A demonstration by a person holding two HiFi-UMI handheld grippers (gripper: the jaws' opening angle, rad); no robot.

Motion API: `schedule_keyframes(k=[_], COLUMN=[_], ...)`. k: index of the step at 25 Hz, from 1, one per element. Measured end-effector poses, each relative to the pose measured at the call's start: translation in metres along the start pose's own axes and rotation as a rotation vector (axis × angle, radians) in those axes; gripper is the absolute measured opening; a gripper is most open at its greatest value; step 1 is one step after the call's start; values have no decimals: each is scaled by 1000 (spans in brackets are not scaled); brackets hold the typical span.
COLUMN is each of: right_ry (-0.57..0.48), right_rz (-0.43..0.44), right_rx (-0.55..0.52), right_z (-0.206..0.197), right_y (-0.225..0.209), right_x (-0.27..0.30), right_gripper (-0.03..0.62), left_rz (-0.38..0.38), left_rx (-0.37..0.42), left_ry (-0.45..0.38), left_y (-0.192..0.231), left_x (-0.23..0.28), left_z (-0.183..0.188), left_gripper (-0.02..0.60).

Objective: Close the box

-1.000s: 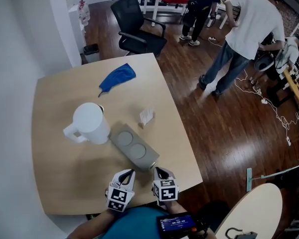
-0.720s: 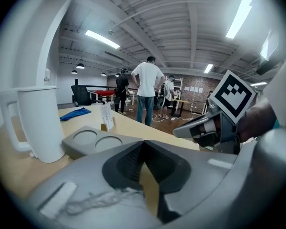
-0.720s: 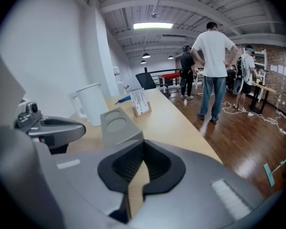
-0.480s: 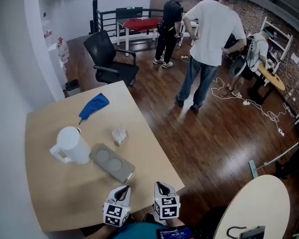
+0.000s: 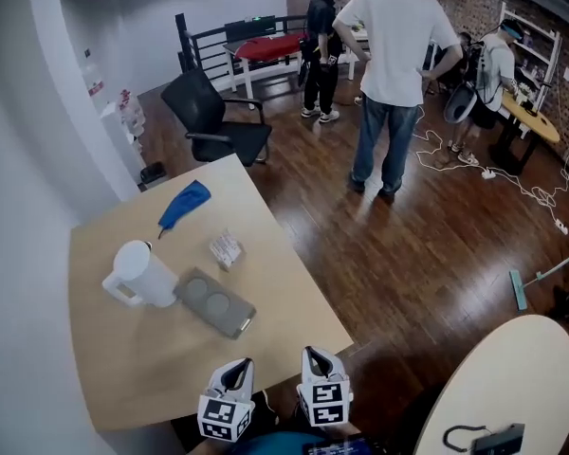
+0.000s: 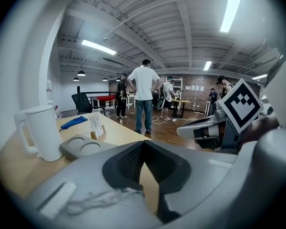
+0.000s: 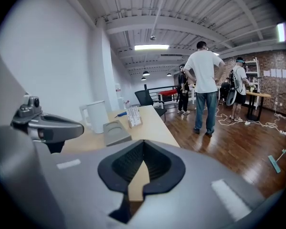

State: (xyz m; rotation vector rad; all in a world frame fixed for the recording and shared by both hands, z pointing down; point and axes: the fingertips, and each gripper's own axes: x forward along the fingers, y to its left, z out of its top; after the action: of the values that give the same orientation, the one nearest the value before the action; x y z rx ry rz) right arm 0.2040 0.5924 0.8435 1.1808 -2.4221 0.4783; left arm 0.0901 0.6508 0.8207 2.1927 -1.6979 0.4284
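**A:** where's the box at?

**B:** grey box [image 5: 215,302] is on the table [image 5: 133,368], right beside the white jug [image 5: 140,275]. left gripper [image 5: 235,372] and right gripper [image 5: 315,358] are both pinched together, empty, well back from it.

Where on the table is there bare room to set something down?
Bare: the table strip between the grey box and the near edge; also the far left corner, beside the blue cloth. Crowded: the middle, where white jug, box and small card stand sit close.
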Motion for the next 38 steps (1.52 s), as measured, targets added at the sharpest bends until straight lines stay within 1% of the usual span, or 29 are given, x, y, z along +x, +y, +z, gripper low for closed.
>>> schedule_keyframes(k=[2, 7, 13, 16, 20, 23, 26, 29, 33, 38], right_ry=[-11, -61, -96, -86, -83, -82, -93, -113, -121, -111], right_rz=[10, -20, -32, -31, -30, -37, -62, -91, -103, -100], right_rx=[14, 26, 11, 6, -20, -30, -36, -55, -71, -74], right_z=[0, 14, 21, 15, 9, 2, -1, -1, -13, -42], right_y=[-2, -13, -3, 14, 42, 65, 87, 110, 143, 175], right_x=[-4, -18, -35, -43, -57, -70, -89, -115, -145, -178], right_gripper=[-6, -6, -6, -6, -6, -6, -6, -6, -6, -6], left_rz=[9, -10, -37, -43, -54, -61, -70, -80, -91, -126], left_rx=[8, 47, 89, 94, 84, 77, 65, 54, 44, 18], left_ry=[-3, -23, -64, -76, -78, -100, -131, -143, -156, -177], left_y=[-4, -16, -25, -24, -23, -21, -19, -21, -19, -28], left_x=[-4, -7, -17, -36, -64, -90, -118, -148, -179, -210], left_z=[6, 24, 33, 31, 14, 7, -2, -14, -29, -44], left_gripper=[-12, -12, -12, -12, -12, -12, -12, -12, -12, -12])
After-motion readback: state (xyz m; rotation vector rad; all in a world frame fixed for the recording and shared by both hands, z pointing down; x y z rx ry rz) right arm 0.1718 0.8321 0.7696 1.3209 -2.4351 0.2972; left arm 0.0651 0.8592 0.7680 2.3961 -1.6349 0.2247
